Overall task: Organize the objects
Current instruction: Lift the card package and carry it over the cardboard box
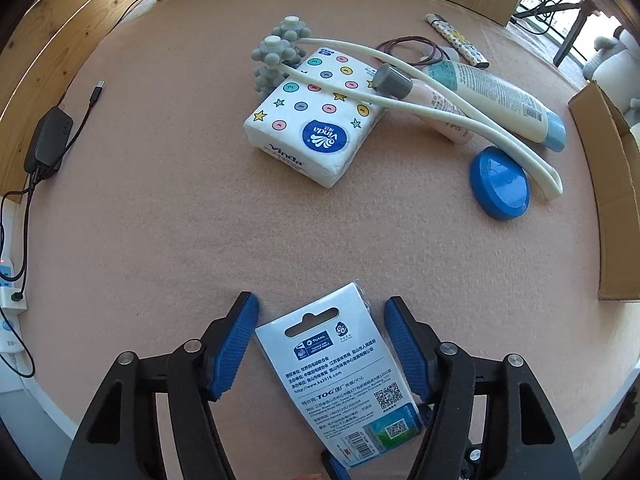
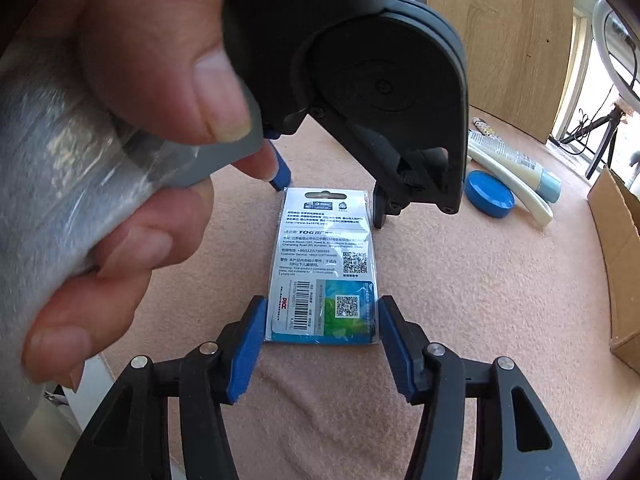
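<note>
Blue-padded right gripper (image 2: 320,336) clamps one card packet (image 2: 326,264); left gripper (image 1: 320,344) straddles it, open.

At the bottom of the frame the left gripper (image 1: 320,344) straddles a flat packet (image 1: 340,376) lying on the pink mat (image 1: 160,220), its blue pads not touching it. A tissue pack (image 1: 316,124), lotion tube (image 1: 500,100) and blue lid (image 1: 500,182) sit upper right.
</note>
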`<state>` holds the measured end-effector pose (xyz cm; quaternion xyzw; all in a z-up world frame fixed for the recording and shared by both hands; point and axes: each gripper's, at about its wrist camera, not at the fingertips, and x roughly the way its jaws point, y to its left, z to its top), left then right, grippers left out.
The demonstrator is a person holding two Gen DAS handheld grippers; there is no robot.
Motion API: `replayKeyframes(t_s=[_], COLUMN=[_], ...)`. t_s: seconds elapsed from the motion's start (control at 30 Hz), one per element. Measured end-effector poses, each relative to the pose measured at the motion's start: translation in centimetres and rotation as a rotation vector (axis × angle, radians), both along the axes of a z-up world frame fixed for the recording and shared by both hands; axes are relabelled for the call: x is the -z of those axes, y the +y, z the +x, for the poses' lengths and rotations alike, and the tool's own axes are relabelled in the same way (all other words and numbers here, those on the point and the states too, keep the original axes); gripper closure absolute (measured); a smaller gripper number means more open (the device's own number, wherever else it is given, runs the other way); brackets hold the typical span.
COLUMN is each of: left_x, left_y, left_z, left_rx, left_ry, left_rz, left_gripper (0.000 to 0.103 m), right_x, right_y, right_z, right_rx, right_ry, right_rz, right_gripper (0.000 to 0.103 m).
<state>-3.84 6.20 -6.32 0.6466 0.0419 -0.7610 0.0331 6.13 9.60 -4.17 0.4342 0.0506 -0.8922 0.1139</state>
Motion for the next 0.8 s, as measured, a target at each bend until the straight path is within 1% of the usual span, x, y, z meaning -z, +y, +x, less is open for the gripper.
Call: replayKeyframes(t_s=[0.13,0.23,0.37,0.4,0.43,0.47,0.53,0.57,0.63,0.7,0.73,0.77,0.8], left_x=[-0.4,-0.8,-1.4,-1.6,-1.8,-2.1,-2.5,-2.6,-2.5,-2.5,-2.4,-2.4,-2.5], left_y=[-0.3,-0.3,-0.7,-0.9,-1.1,-1.4,-2.1,-2.3,-2.5,-2.3,-2.2,-2.1,-2.0], left_z=[0.1,0.3,0.5,0.5,0.5,0.6,0.8,1.0,1.3,1.3,1.2,1.2,1.2], left_rx=[-0.006,-0.004,-0.015,-0.020,-0.023,-0.030,-0.052,-0.055,-0.055,-0.053,-0.055,-0.053,-0.047], left_ry=[-0.005,-0.005,-0.012,-0.017,-0.021,-0.028,-0.041,-0.049,-0.079,-0.090,-0.099,-0.105,-0.107], left_rz=[0.014,0.013,0.034,0.038,0.041,0.044,0.053,0.062,0.091,0.147,0.157,0.160,0.157], left_gripper=[0.038,0.046,0.049,0.048,0.044,0.033,0.022,0.020,0.019,0.019,0.020,0.023,0.025], right_x=[0.0,-0.1,-0.4,-0.5,-0.5,-0.5,-0.4,-0.2,-0.2,-0.6,-0.8,-0.9,-1.0], right_y=[0.0,-0.2,-0.3,-0.4,-0.5,-0.6,-0.7,-0.6,-0.2,0.2,0.2,0.1,-0.2], right_z=[0.0,0.1,0.3,0.3,0.4,0.4,0.2,0.1,-0.1,-0.2,-0.2,-0.3,-0.1], right_rx=[-0.003,-0.010,-0.018,-0.022,-0.025,-0.029,-0.027,-0.015,0.010,0.026,0.017,0.006,-0.004], right_ry=[0.007,0.018,0.040,0.041,0.045,0.046,0.031,0.021,0.022,0.042,0.050,0.054,0.066], right_rz=[0.005,0.012,0.016,0.018,0.020,0.022,0.036,0.038,0.040,0.034,0.022,0.026,0.035], right_gripper=[0.052,0.052,0.052,0.052,0.052,0.052,0.052,0.052,0.052,0.052,0.052,0.052,0.052])
